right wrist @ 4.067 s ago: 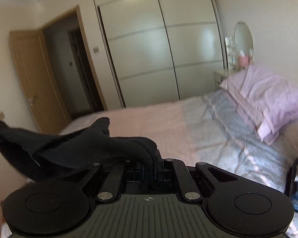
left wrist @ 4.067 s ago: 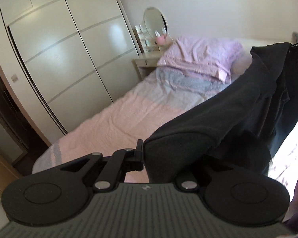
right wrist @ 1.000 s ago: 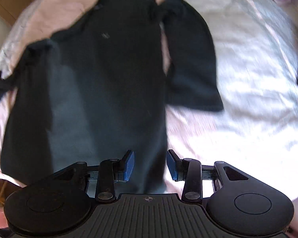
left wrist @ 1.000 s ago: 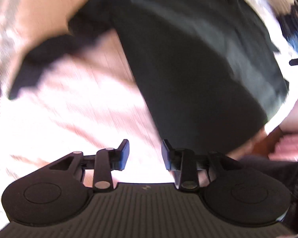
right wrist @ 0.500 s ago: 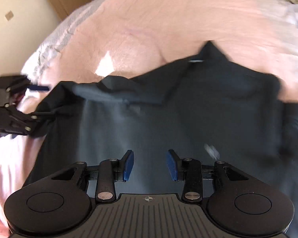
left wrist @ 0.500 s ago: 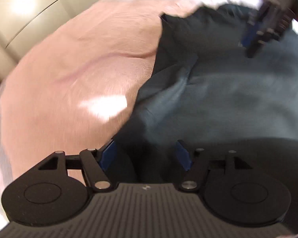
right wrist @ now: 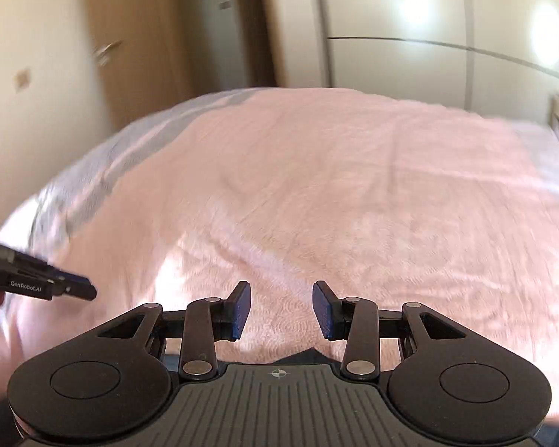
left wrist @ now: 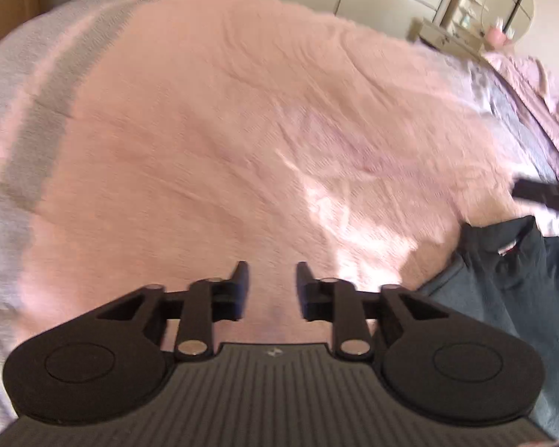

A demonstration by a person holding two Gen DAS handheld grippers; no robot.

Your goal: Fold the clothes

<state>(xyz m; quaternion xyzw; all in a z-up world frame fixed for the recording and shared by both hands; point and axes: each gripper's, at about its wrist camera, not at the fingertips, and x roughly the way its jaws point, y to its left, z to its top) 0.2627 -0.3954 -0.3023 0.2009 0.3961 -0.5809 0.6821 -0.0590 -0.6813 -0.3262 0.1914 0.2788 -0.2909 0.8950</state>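
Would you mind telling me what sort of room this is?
A bedroom, most likely: a wide bed with pink bedding, a tall white wardrobe behind it, and a round mirror on a small bedside table.

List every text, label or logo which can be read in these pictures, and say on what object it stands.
"GenRobot.AI": white print on the side of the left tool, at the left edge of the right wrist view.
Neck label of the dark shirt, with a red stripe: too small to read.
No other text is readable.
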